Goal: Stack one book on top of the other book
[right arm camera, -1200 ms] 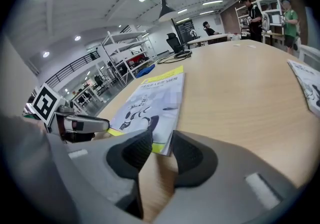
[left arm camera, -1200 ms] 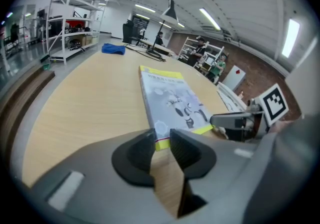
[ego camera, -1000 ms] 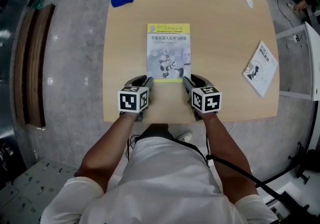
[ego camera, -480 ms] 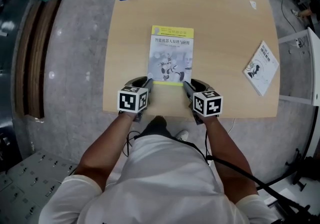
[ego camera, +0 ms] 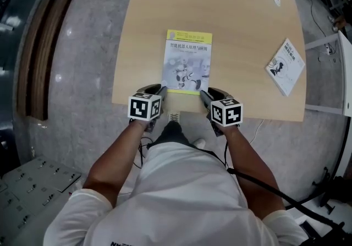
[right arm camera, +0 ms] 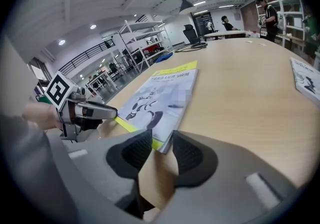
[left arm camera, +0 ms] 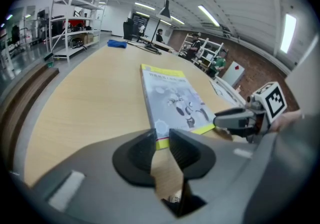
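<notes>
The left gripper [left arm camera: 160, 140] and right gripper [right arm camera: 161, 145], jaws narrow, each pinch a near corner of the yellow-banded book [ego camera: 187, 62]. Its long axis runs near to far. The second book [ego camera: 285, 66] lies well apart on the right, nearer the right gripper.

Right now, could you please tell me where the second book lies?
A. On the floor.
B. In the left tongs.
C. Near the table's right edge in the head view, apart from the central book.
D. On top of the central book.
C: the second book lies flat by the table's right edge, with bare tabletop between it and the central book.
</notes>
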`<action>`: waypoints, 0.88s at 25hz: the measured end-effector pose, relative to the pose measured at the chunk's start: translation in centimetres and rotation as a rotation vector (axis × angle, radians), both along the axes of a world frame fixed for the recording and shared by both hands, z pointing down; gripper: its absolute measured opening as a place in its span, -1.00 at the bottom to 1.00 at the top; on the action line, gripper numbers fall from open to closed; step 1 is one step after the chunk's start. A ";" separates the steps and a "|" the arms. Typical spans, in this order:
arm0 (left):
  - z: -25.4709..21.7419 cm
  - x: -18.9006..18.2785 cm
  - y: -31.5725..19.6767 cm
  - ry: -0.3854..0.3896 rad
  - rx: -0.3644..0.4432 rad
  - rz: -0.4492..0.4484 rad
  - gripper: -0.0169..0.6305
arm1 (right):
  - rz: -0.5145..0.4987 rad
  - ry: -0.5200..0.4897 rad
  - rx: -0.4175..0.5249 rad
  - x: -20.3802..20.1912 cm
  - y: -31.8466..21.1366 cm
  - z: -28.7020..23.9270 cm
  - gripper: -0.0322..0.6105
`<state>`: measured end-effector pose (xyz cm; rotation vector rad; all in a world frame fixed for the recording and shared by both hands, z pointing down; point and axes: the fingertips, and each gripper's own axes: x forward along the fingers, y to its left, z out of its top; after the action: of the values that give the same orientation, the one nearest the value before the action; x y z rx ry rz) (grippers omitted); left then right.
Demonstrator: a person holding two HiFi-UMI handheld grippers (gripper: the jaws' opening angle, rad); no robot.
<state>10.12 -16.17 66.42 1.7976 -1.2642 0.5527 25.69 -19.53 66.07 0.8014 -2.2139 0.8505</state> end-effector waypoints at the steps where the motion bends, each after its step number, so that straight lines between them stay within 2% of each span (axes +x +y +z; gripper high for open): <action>1: 0.0 0.2 0.5 -0.003 -0.001 -0.003 -0.67 | -0.003 0.001 0.000 0.1 0.5 0.0 -0.49; 13: 0.0 1.6 5.7 -0.013 -0.007 -0.011 -0.67 | -0.051 0.013 -0.002 1.5 5.2 0.0 -0.49; 18: 0.3 2.2 9.3 -0.019 0.001 -0.012 -0.67 | -0.084 0.020 -0.005 2.1 9.0 0.3 -0.49; 22: 0.2 2.5 9.9 -0.031 0.003 -0.007 -0.67 | -0.102 0.032 -0.010 2.4 9.7 0.4 -0.49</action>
<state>12.60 -6.27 66.66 1.7926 -1.2919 0.5769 28.07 -9.82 66.49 0.6862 -2.2010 0.7933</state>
